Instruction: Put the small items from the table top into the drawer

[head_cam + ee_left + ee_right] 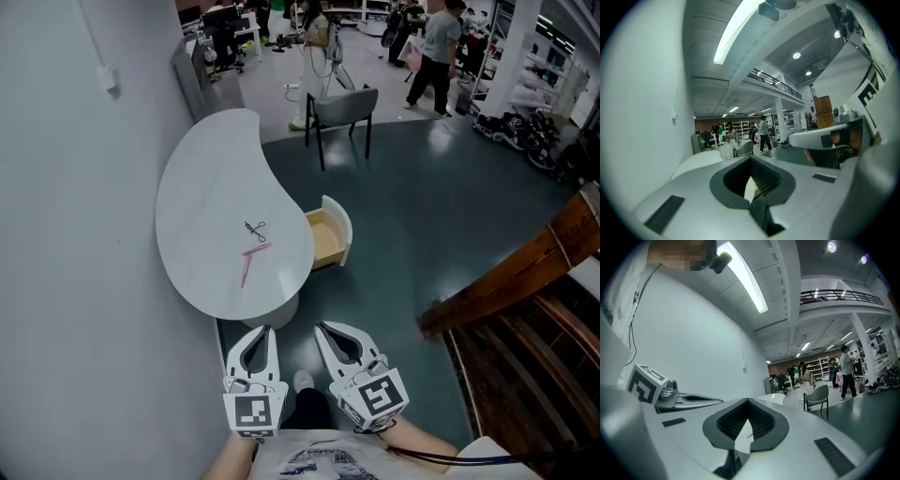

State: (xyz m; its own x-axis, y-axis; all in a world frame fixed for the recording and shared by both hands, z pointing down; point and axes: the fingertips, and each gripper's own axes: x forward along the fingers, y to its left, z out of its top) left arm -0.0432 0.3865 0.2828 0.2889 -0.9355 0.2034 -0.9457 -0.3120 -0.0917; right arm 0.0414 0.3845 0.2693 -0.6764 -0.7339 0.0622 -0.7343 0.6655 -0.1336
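Zero items are stowed so far, we judge. Head view: we note a dark scissor-like tool (255, 229) and pink pieces (250, 260) lying on the counter (202, 178), with the drawer (328, 236) open beside it. The left gripper (269, 328) and right gripper (320, 326) are well short. Left gripper view: fingers (801, 187) clenched, empty. Right gripper view: likewise clenched on nothing.

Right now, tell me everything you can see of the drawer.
The drawer stands pulled open from under the right edge, in the head view, of the white table. Its front is a white panel with a rounded top, and the box behind it looks like light wood. What shows of the inside looks empty. It sits level above the dark floor. Only the table meets it; nothing else touches it.
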